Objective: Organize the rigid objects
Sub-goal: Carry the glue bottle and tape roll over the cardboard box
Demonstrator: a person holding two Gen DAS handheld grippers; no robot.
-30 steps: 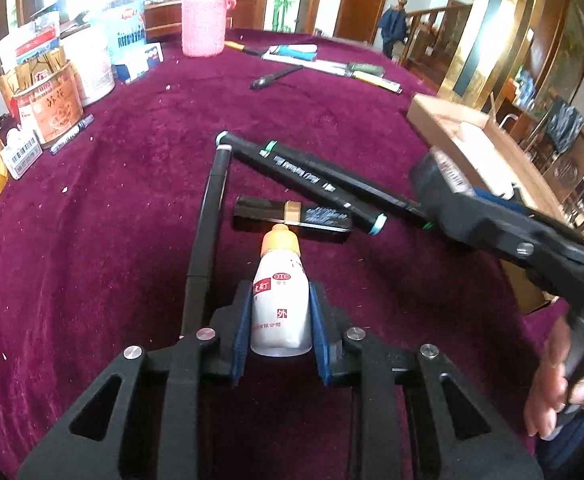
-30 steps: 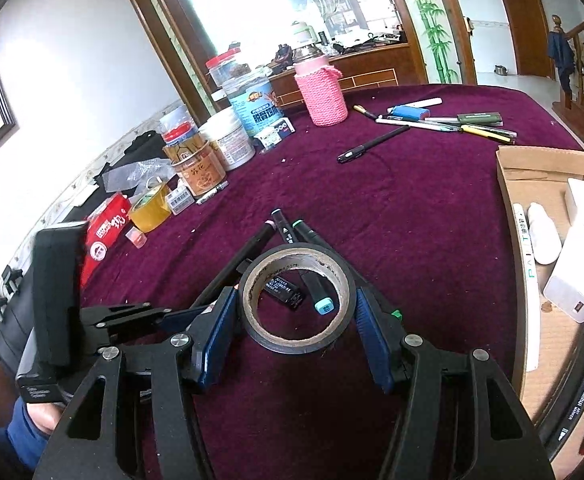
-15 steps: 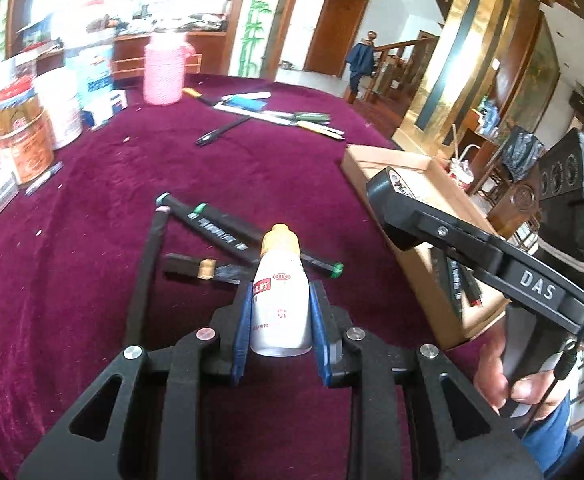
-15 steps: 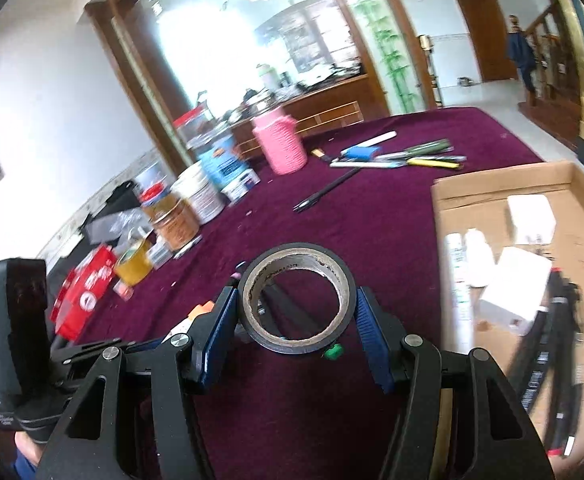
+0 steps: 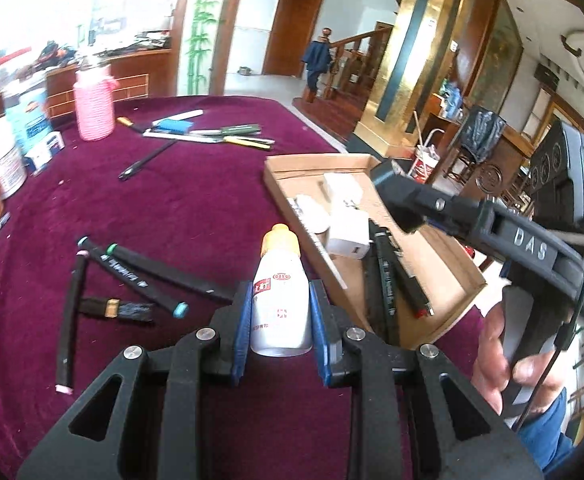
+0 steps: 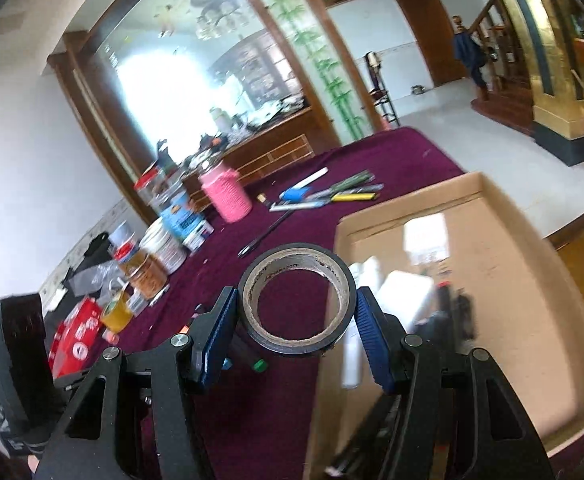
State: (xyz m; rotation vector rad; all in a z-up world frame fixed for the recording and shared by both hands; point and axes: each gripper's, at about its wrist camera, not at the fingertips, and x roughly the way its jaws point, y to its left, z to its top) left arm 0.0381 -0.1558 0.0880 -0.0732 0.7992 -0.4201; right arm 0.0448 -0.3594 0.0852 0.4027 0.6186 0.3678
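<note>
A small white bottle (image 5: 280, 304) with an orange cap was clamped between the blue pads of the left gripper (image 5: 279, 312), held above the maroon tablecloth (image 5: 196, 216) just beside the near left edge of the cardboard tray (image 5: 468, 276). A roll of black tape (image 6: 295, 298) was gripped across its width by the right gripper (image 6: 294, 332), over the tray's near left corner. 3 black markers (image 5: 140, 276) lay on the cloth.
</note>
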